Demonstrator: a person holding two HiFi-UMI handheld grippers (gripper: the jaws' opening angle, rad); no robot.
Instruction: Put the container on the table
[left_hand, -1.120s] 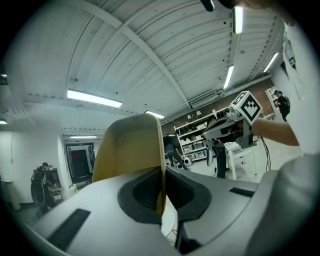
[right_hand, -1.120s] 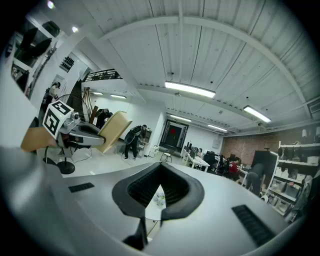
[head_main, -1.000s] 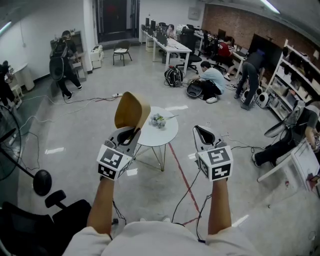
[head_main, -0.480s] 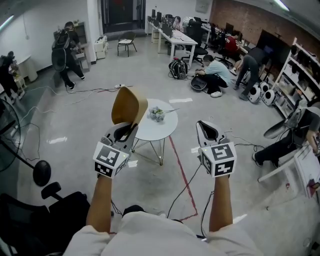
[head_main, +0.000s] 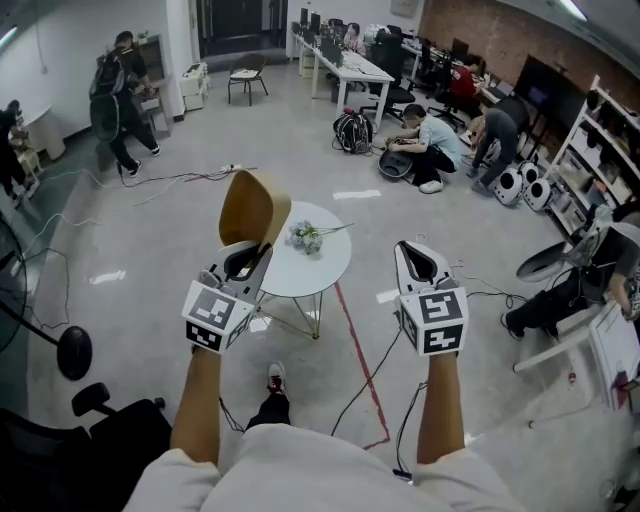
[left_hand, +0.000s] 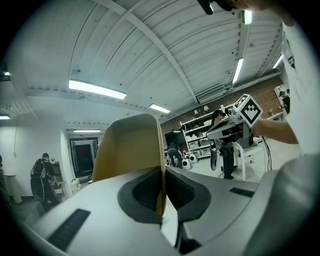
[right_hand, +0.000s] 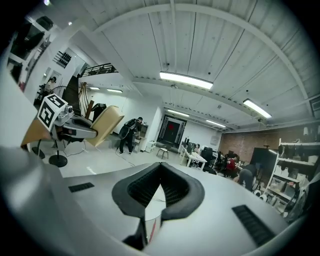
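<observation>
Looking down in the head view, the left tool (head_main: 245, 262) holds the tan container (head_main: 254, 205) in the air, near the round white surface (head_main: 330, 275), likely for carrying it there. The left gripper view shows its jaws pinching the container's thin wall. The right gripper view shows the right tool (right_hand: 160, 172) pressed together, empty and held aside.

Head camera looks steeply down at the table (head_main: 322, 266). Gripper cameras sit tight behind my jaws, aimed ceilingward; left one catches my right gripper (left_hand: 212, 133), right one my left gripper (right_hand: 92, 132).
</observation>
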